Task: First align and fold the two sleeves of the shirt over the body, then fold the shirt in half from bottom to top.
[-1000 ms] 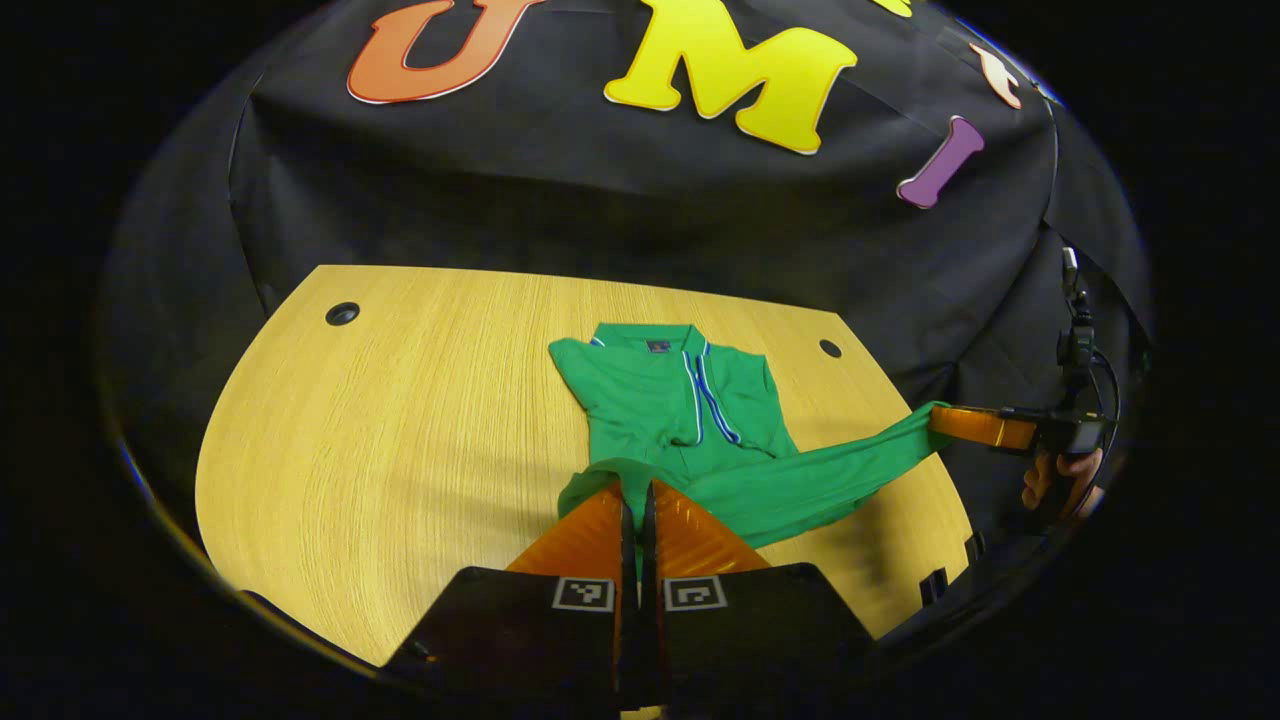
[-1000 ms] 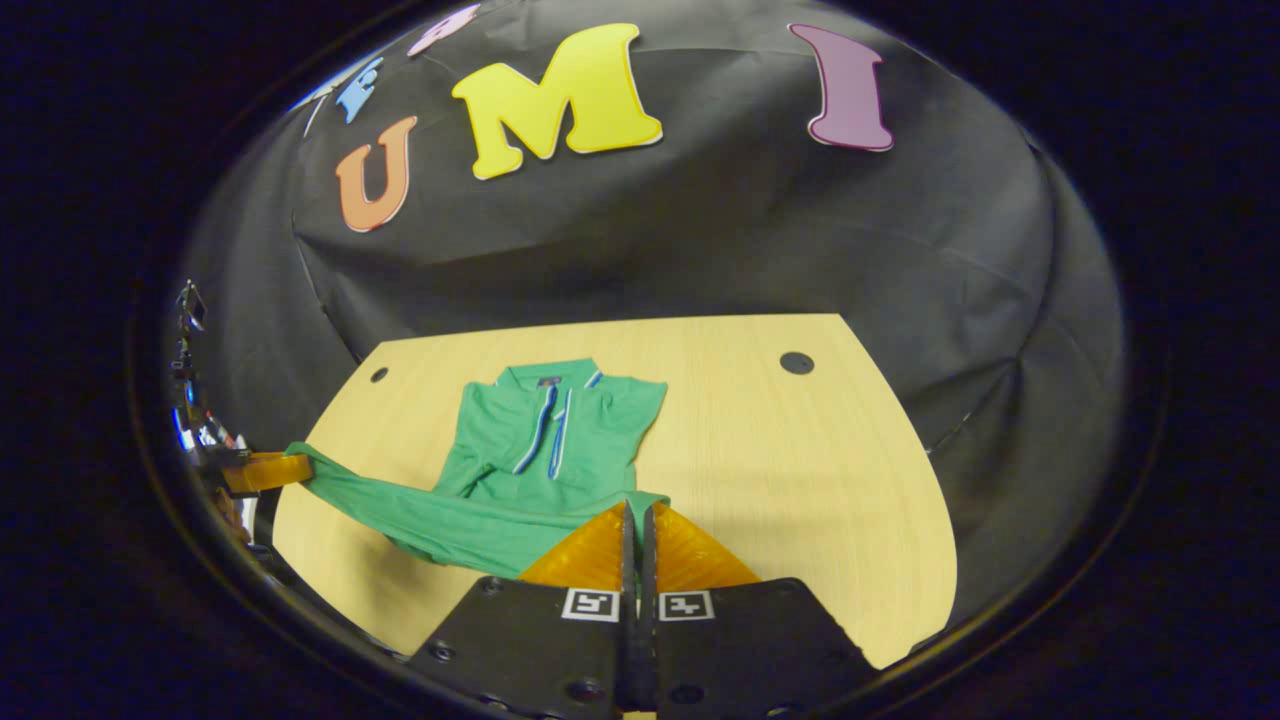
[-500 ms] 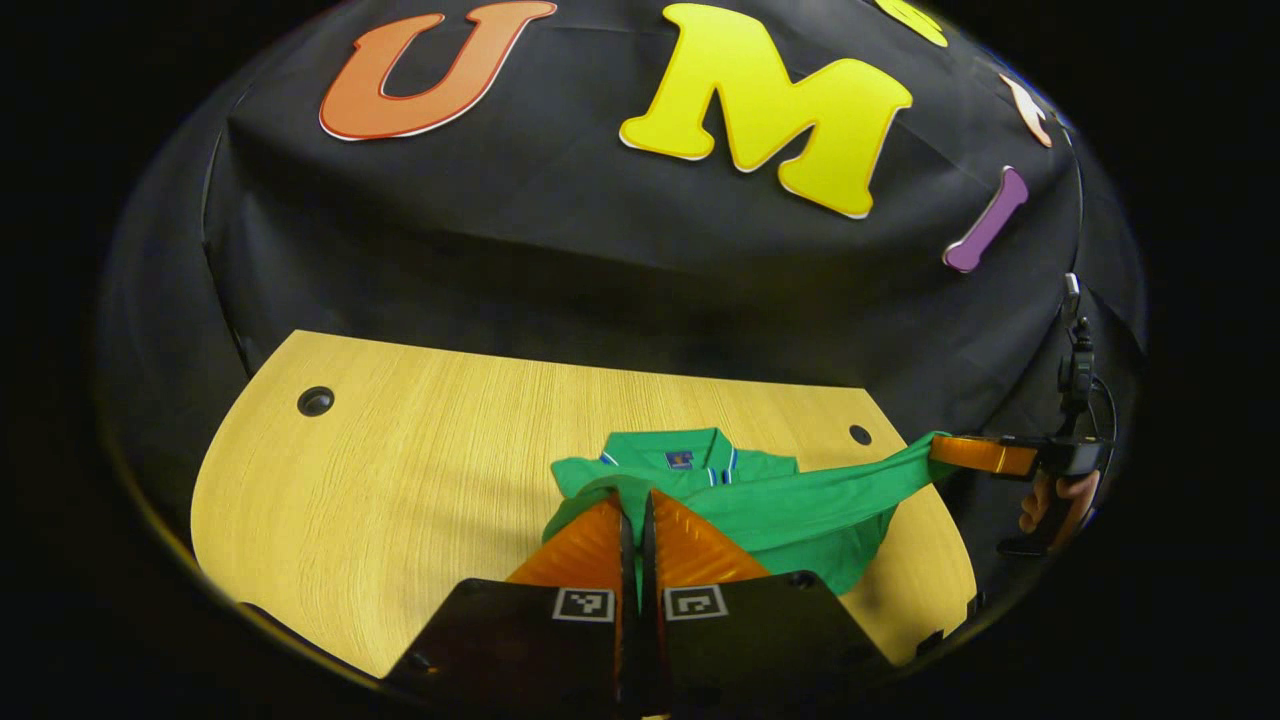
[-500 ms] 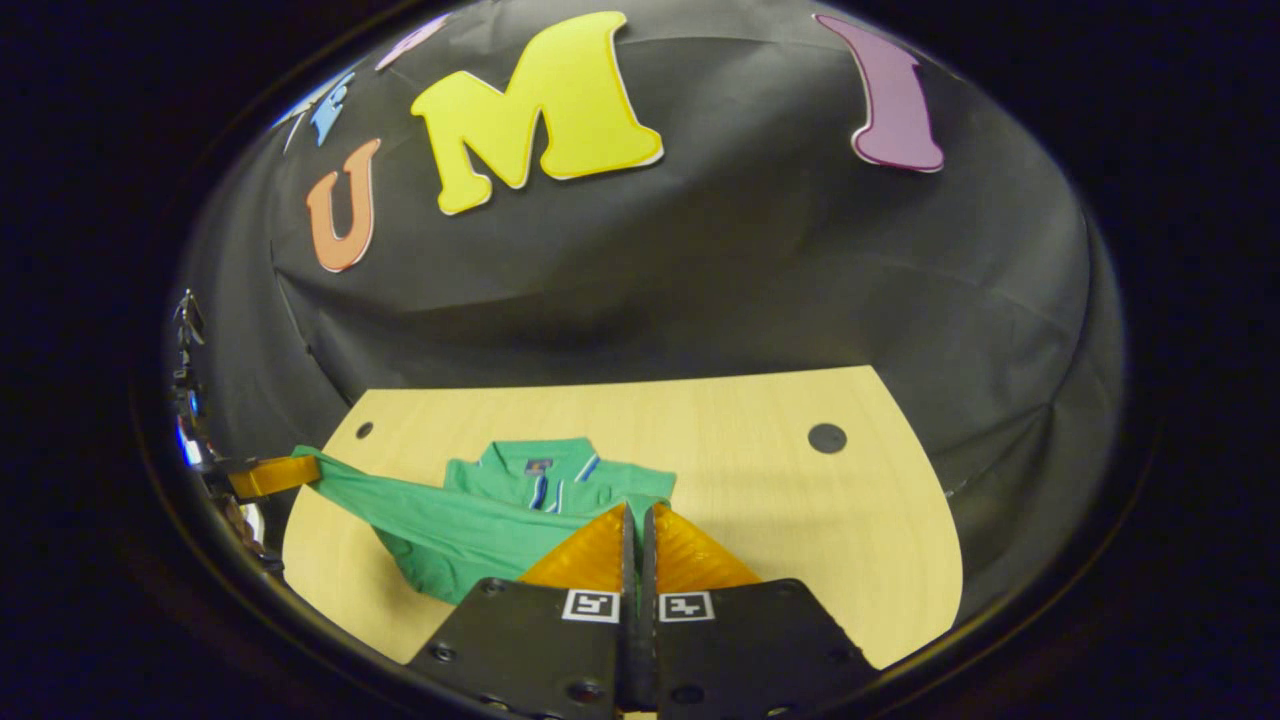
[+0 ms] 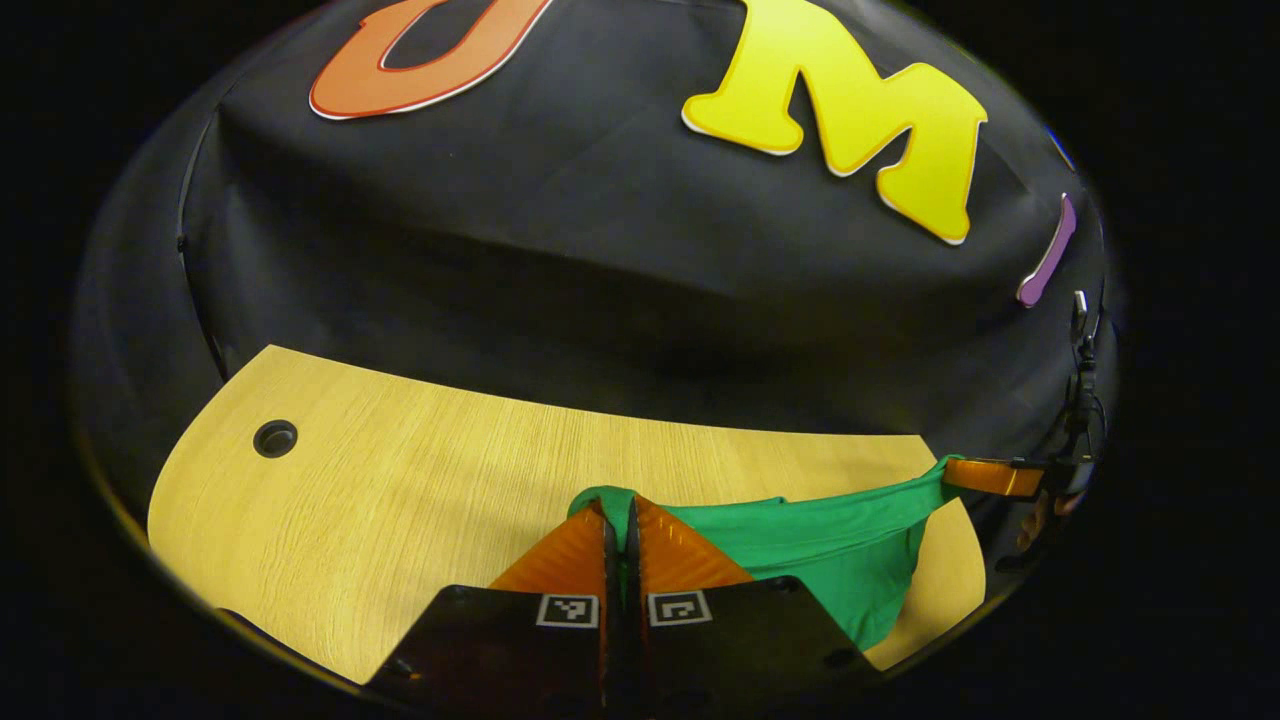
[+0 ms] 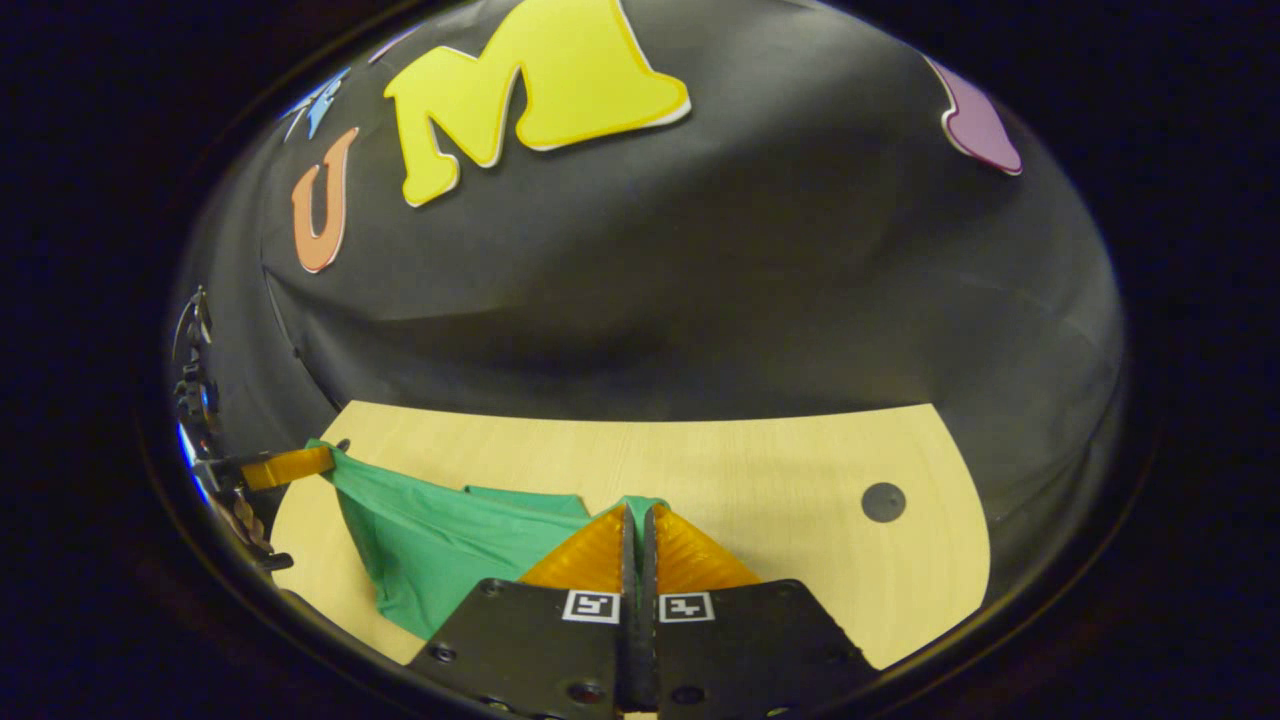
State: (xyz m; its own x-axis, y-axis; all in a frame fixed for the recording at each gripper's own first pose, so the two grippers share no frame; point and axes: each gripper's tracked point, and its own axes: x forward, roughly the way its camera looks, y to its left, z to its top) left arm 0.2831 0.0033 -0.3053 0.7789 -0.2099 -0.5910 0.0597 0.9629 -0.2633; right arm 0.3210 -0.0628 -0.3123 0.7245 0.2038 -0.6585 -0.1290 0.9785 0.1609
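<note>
Shirt: light, limp knit, likely sags wherever unsupported, so hold it at the hem corners. Left gripper and right gripper each pinch a corner of it, jaws closed on cloth. Hem edge stretched between them above the table, long axis running gripper to gripper; slack hangs toward the table.

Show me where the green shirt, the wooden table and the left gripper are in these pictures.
green shirt (image 5: 830, 540): left gripper view, on the cloth stretched between the two grippers.
wooden table (image 6: 800, 560): right gripper view, on a bare part of its top.
left gripper (image 5: 620, 512): left gripper view, midway between its fingertips, pinched on the cloth.
</note>
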